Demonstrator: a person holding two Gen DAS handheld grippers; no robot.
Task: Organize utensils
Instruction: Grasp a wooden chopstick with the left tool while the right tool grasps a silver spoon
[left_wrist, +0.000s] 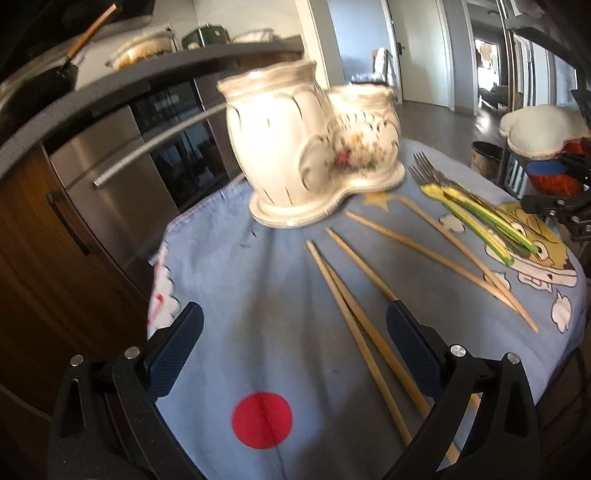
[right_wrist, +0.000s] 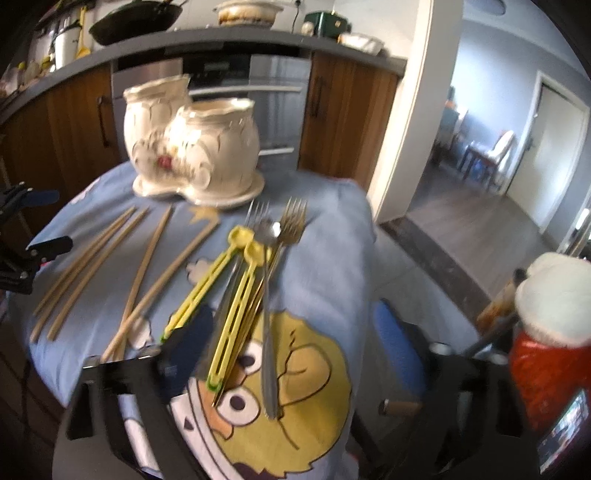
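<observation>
While the left gripper (left_wrist: 294, 343) stands open above the chopsticks (left_wrist: 364, 321) on the surface (left_wrist: 229, 280), holder (left_wrist: 310, 144) behind. Right view: right gripper (right_wrist: 295, 332) open, straddling yellow spoons (right_wrist: 236, 295) and forks (right_wrist: 291, 221).

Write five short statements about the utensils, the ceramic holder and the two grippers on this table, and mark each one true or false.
1. The wooden chopsticks lie flat on the blue cloth. True.
2. The ceramic holder already has forks standing in it. False: the forks lie on the cloth.
3. The left gripper is shut on a chopstick. False: it is open, gripping nothing.
4. The yellow utensils lie among the metal cutlery. True.
5. The right gripper is open. True.
</observation>
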